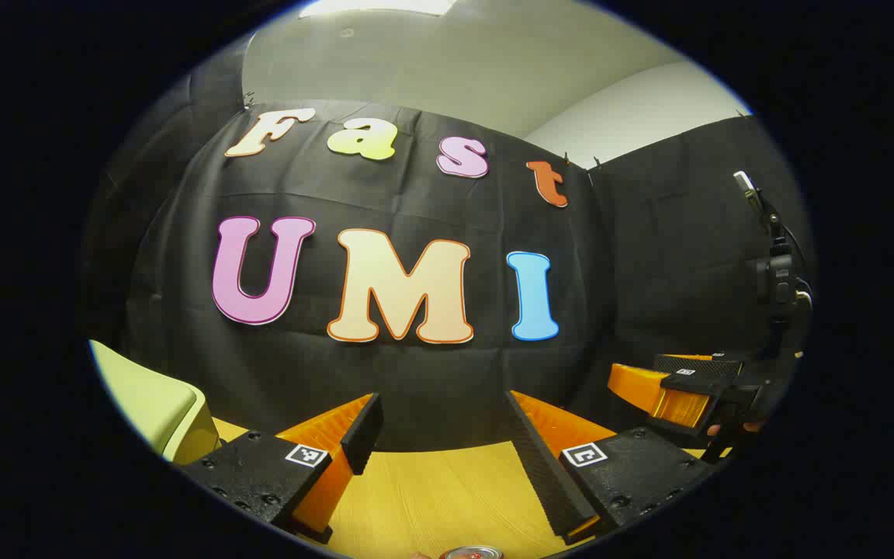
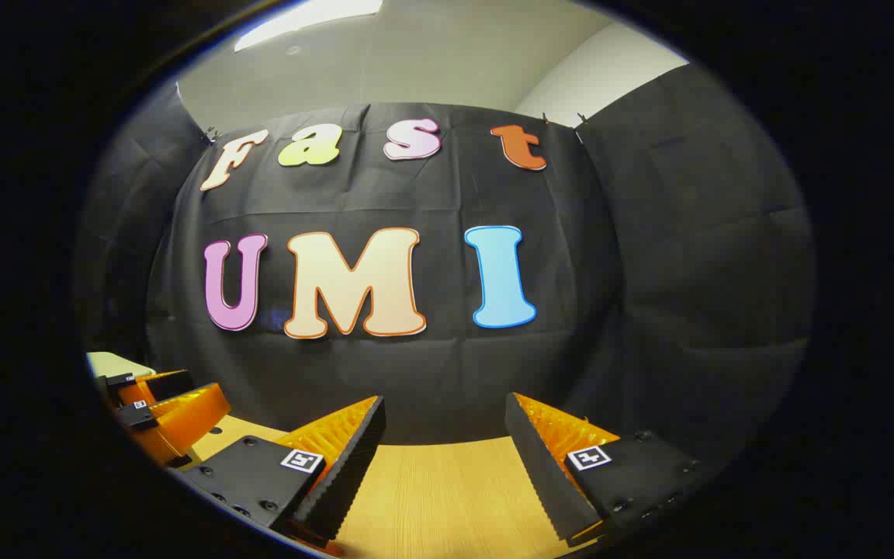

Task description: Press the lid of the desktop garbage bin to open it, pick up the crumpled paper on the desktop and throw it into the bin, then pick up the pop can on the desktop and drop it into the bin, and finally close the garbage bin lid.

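Both grippers are just hanging up high with nothing in them: the left gripper point(image 1: 439, 442) has its jaws spread wide over bare wood, and the right gripper point(image 2: 447, 446) is spread the same way, empty too. In the left gripper view the right one sits off to the side, near but apart. The pop can point(image 1: 472, 553) is barely peeking in at the very bottom edge under the left gripper, just its shiny top rim, and the pale green bin point(image 1: 156, 407) sits off to the left at the table's edge. Can't see the crumpled paper from here, so I'd guess that's the real risk: both cameras point at the back wall rather than down, so dropping in blind could clip the can and roll it, or miss the lid's press spot. The table point(image 2: 431, 489) is light yellow wood grain, smooth looking, so a can would slide easily. Black cloth walls all round, white ceiling above with a light panel.
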`<state>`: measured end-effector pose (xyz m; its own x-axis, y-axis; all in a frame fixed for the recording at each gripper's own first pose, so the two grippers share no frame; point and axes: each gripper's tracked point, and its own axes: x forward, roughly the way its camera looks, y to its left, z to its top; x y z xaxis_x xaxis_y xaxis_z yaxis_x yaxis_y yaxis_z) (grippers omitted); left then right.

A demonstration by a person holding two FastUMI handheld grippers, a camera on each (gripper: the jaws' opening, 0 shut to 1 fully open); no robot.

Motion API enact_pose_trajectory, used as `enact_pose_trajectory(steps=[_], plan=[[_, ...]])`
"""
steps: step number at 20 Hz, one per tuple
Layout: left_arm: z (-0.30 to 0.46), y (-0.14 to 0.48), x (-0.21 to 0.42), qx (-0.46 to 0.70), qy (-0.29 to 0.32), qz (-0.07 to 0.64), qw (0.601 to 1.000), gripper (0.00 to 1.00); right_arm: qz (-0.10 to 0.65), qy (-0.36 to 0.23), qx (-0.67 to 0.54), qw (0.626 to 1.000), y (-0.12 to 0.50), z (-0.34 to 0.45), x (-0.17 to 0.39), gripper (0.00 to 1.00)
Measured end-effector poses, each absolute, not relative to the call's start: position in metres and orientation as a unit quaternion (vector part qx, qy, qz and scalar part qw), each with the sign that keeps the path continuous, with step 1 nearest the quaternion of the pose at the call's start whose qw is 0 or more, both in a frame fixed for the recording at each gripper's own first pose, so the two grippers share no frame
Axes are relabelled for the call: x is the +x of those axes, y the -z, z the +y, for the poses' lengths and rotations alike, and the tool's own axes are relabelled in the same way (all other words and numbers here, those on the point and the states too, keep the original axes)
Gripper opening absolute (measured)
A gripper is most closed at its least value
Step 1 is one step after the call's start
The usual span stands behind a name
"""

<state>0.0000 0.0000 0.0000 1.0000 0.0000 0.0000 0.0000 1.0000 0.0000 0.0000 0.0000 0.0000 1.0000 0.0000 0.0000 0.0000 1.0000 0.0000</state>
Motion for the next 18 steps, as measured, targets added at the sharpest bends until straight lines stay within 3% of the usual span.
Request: enact_pose_trajectory(steps=[8,18], plan=[[0.002,-0.002,0.0,0.001,-0.001,-0.003,1.0,0.93,0.004,-0.015,0.0,1.0,0.0,0.004,-0.003,0.98],[0.03,0.001,-0.002,0.035,-0.074,0.003,0.997,0.94,0.028,-0.079,-0.01,0.996,0.014,0.033,-0.001,0.99]])
